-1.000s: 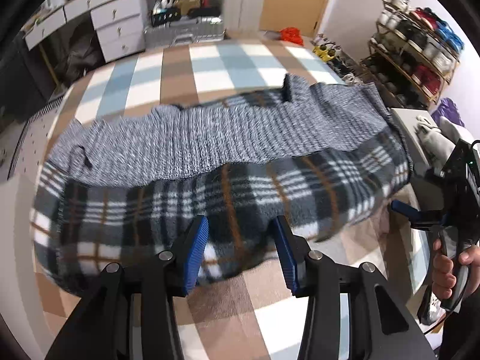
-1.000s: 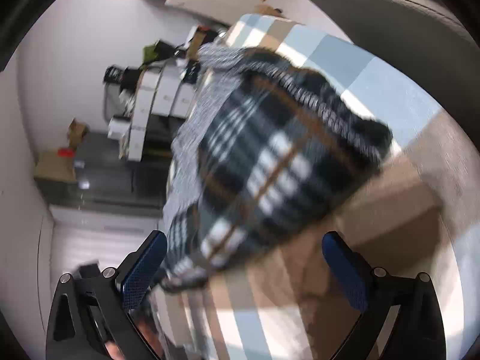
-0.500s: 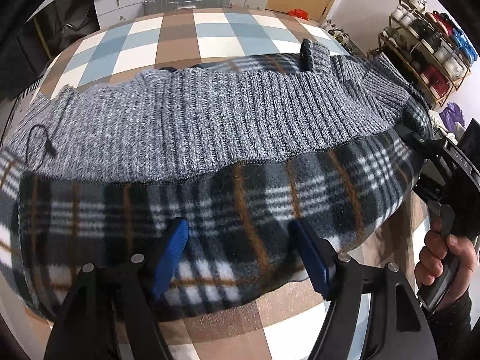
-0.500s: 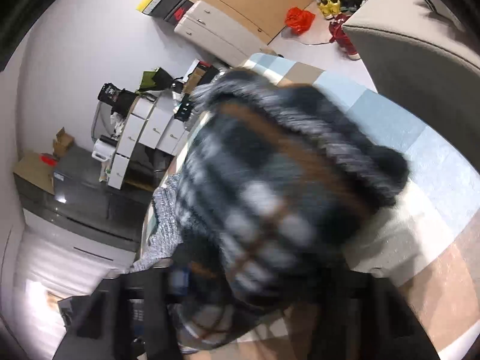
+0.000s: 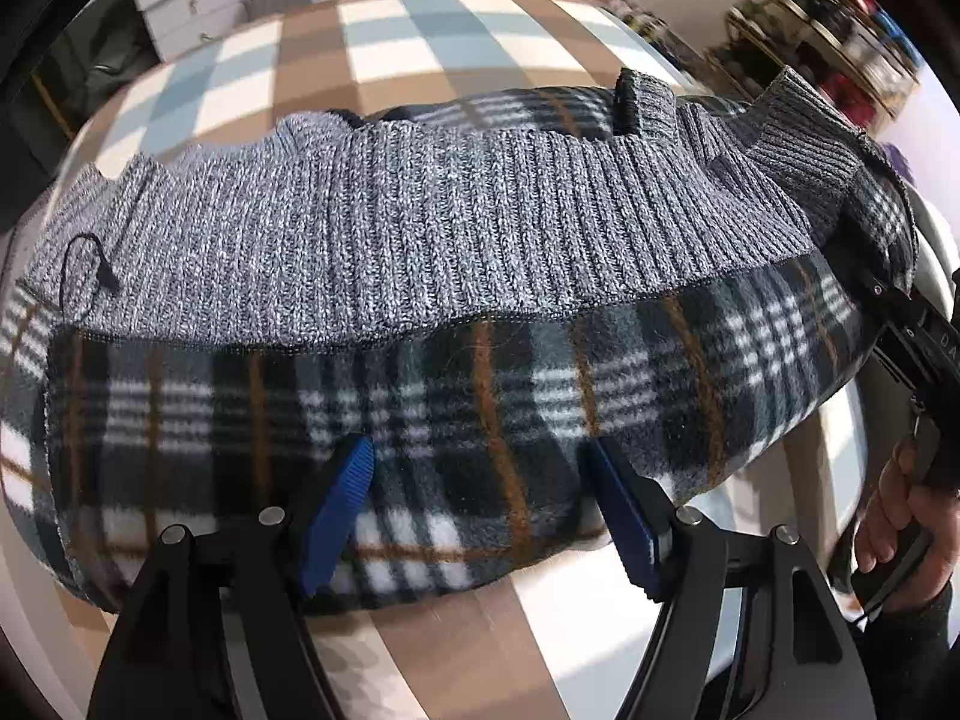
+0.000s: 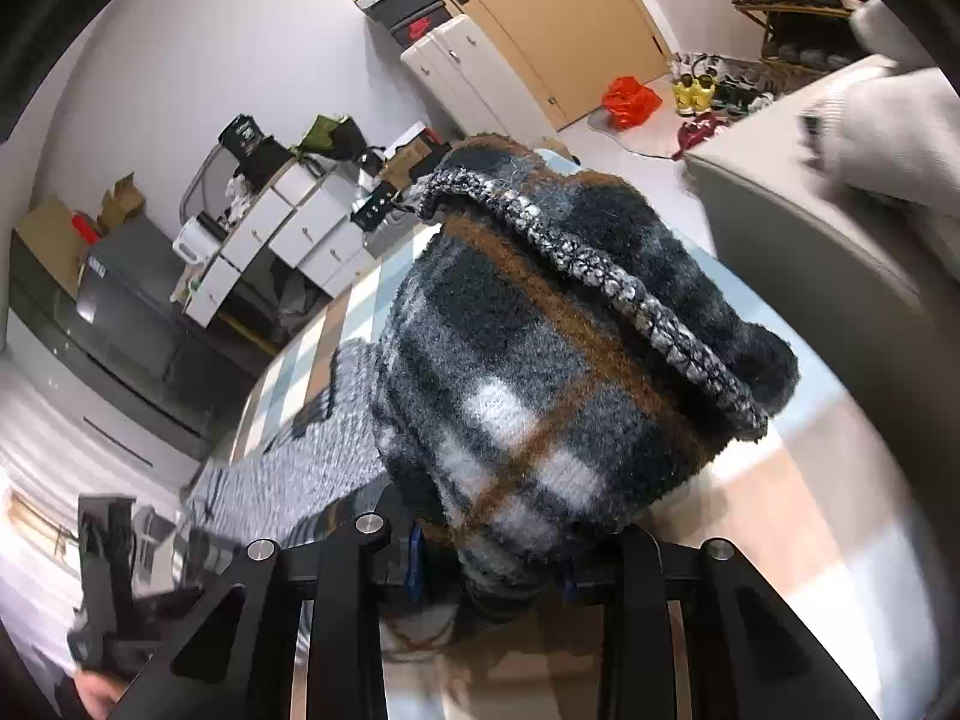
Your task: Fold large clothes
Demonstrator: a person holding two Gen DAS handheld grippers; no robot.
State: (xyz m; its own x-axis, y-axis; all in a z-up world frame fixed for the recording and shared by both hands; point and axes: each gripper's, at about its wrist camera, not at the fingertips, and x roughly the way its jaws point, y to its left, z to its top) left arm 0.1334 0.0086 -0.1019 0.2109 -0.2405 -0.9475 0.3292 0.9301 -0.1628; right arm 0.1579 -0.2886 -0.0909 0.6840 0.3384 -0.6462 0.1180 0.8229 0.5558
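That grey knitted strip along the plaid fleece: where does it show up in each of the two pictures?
Left wrist view: the grey knit band runs across the upper middle, lying over the plaid fleece.
Right wrist view: the grey knit band shows as a thin edge, running diagonally over the bunched fleece, centre right.
Shared landmark: the checked bedcover under the garment.

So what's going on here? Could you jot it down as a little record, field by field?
garment: plaid fleece with grey knit layer on top
surface: checked cover
left gripper: jaws apart, straddling the fleece's near edge
right gripper: closing on the fleece's end, fabric bunched between the jaws
person: hand on the right gripper's handle
stage: fold under way
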